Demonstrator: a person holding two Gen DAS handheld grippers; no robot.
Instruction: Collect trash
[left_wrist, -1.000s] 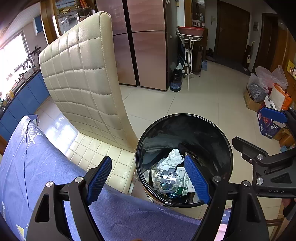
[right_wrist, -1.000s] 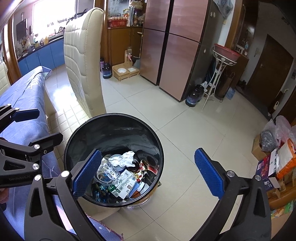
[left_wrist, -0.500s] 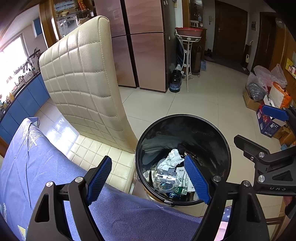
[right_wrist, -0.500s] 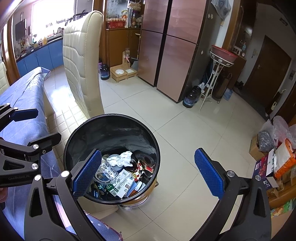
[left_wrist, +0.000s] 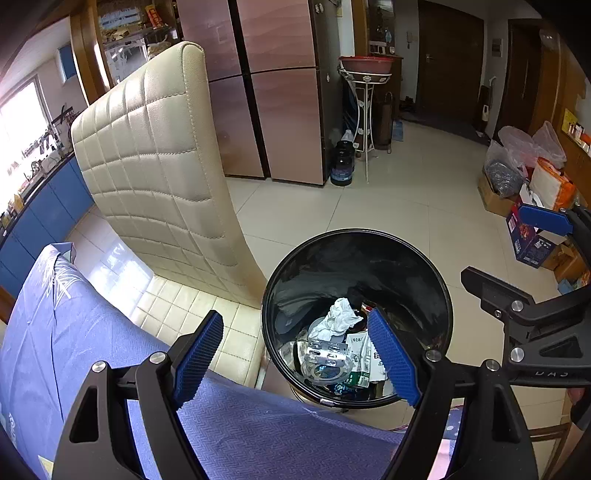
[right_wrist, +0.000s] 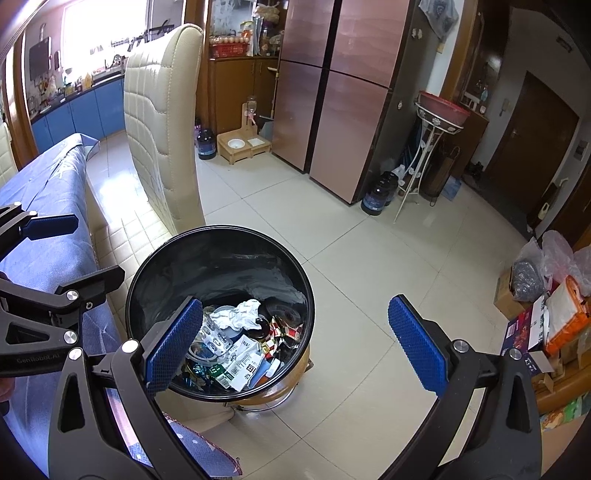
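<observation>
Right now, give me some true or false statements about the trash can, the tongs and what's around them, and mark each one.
1. The left tongs are open and hold nothing. True.
2. The trash can is empty. False: it holds a crumpled tissue and wrappers.
3. The right tongs grip a wrapper. False: they are open and empty.
4. A cream quilted chair stands beside the can. True.
5. The can has a black liner. True.

Both views, seemingly high, share the bin (left_wrist: 356, 254) (right_wrist: 219, 236).
</observation>
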